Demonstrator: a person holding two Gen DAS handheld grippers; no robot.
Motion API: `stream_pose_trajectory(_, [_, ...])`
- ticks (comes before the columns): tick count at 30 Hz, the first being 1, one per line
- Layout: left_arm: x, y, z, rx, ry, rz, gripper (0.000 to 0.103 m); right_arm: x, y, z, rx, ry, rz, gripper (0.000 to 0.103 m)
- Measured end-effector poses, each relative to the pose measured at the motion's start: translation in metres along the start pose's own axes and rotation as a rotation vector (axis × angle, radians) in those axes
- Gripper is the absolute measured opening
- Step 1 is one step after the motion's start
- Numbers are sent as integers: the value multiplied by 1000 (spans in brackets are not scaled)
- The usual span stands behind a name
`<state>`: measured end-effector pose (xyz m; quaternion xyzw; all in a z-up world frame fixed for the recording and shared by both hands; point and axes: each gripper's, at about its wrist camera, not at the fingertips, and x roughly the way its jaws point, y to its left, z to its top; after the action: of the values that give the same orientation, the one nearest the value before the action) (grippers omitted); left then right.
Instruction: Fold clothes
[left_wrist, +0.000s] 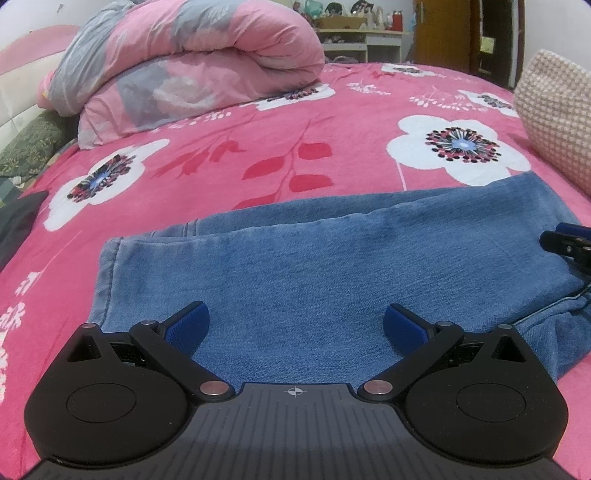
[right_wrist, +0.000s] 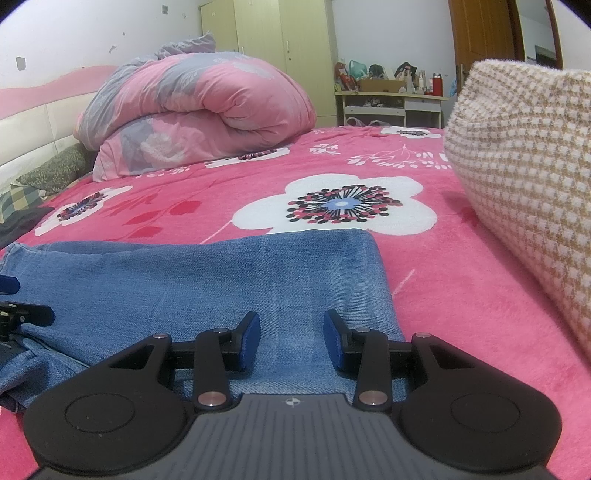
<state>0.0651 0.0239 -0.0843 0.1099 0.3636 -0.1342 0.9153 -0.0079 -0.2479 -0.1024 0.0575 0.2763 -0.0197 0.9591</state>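
Left wrist view: left gripper (left_wrist: 295, 325) hangs over the jeans (left_wrist: 314, 266), jaws spread wide apart, nothing between the blue pads (left_wrist: 186, 326). Jeans lie folded flat on the pink floral bedspread (left_wrist: 221, 162), near edge of the bed, hem end to the left, a looser bunched part at right near the seam. Tip of the right gripper (left_wrist: 569, 243) pokes in at the right edge, over the denim's right end. Rolled pink-grey quilt (left_wrist: 192, 70) sits far left on the bed. Checked beige cushion (left_wrist: 557, 114) at far right. Shelf with clutter (left_wrist: 354, 29) beyond the bed.

Right wrist view: right gripper (right_wrist: 291, 343) sits low over the jeans (right_wrist: 184, 280), jaws partly apart, gap between pads shows only denim below, nothing pinched that I can see. Denim's right edge runs just right of the gripper; the bedspread (right_wrist: 461, 295) is bare beyond it. Left gripper (right_wrist: 14, 302) partly visible at the left edge over the jeans. Quilt (right_wrist: 199, 110) far left, cushion (right_wrist: 524, 177) close on the right, wardrobe (right_wrist: 266, 40) and shelf (right_wrist: 391, 99) against the far wall.
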Motion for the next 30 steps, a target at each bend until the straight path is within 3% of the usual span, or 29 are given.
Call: stream_pose_trajectory(30, [-1, -7, 1, 18, 9, 49, 103, 0, 2, 0, -9, 2, -7, 41])
